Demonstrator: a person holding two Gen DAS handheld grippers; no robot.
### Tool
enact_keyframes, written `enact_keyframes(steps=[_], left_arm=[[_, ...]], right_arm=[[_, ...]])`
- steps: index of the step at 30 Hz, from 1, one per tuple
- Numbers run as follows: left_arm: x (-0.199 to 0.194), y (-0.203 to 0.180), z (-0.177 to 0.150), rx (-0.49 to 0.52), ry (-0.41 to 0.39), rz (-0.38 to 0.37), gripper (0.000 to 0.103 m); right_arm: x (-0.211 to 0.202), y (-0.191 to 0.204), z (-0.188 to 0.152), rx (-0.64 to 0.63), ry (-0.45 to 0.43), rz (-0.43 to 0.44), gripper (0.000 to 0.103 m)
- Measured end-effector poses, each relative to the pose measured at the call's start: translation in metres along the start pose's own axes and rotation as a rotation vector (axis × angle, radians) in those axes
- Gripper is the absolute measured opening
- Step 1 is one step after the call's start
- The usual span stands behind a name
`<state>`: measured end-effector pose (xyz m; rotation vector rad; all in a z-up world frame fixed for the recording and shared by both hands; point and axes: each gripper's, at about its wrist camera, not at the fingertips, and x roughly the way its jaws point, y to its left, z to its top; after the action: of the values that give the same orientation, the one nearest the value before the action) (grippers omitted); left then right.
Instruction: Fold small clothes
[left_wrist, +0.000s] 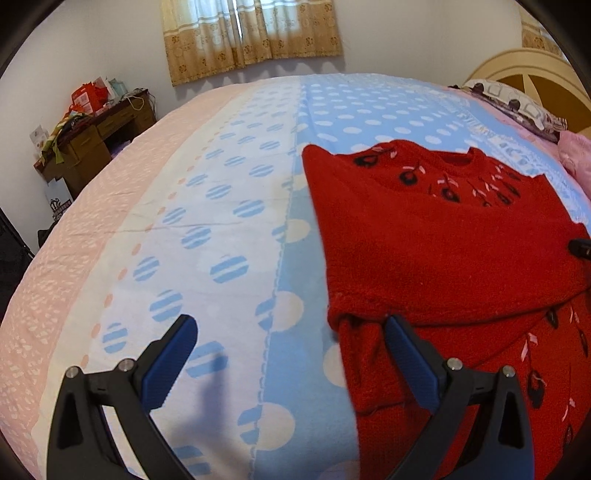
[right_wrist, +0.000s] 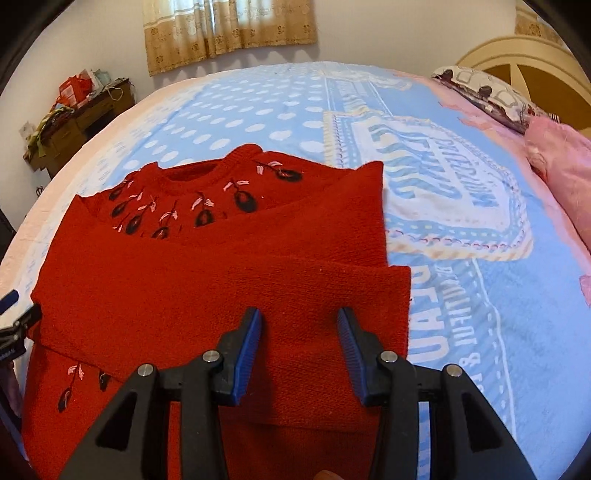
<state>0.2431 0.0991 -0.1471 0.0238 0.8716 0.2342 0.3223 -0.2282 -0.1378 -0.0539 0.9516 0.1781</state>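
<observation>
A small red knit sweater (left_wrist: 436, 251) with black and pink embroidery lies on the bed, both sleeves folded across its chest. It also shows in the right wrist view (right_wrist: 207, 280). My left gripper (left_wrist: 291, 332) is open and empty over the sweater's left edge, one finger over the blanket, the other over the sleeve fold. My right gripper (right_wrist: 299, 325) is open and empty just above the folded sleeve. The left gripper shows at the left edge of the right wrist view (right_wrist: 14, 314).
The bed carries a blue, white and pink dotted blanket (left_wrist: 229, 206). A pillow (right_wrist: 487, 92) and pink cloth (right_wrist: 561, 155) lie by the headboard at the right. A cluttered wooden desk (left_wrist: 96, 129) stands past the bed's far left corner.
</observation>
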Motion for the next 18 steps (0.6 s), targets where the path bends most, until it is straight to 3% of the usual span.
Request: enact_keyframes(steps=[7,18], left_arm=[[0.006,-0.004,-0.001,0.012,0.015,0.003,0.103],[0.004,-0.009,-0.001,0.038,0.015,0.01,0.103]], right_arm=[[-0.009,0.015,-0.01,-0.066,-0.019,-0.039,0.045],[0.013,0.001,0.004,-0.042,0.024,-0.053,0.047]])
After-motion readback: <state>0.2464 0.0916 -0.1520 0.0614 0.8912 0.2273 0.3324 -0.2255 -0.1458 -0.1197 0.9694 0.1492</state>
